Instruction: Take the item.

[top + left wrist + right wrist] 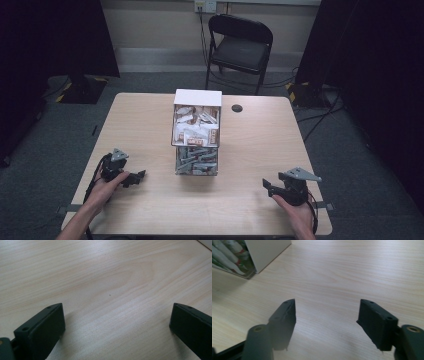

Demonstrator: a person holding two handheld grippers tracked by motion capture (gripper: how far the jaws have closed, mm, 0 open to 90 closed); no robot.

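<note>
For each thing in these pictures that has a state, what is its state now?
Left gripper: jaws open, nothing between them.
Right gripper: jaws open, nothing between them.
Clear box: upright, full of packets.
Folding chair: unfolded, unoccupied.
Black disc: lying flat on the table.

1. Packets (196, 127) in the clear box (197, 131) at the table's middle carry reddish-brown print — too small and blurred to read.
2. Grey-green sachets (196, 161) in the box's lower part show markings, none legible; seen closer from the right gripper view, the sachets (227, 255) bear red and green patches — no letters can be made out.
3. The white wall socket (205, 6) behind the chair shows no readable marking.
</note>
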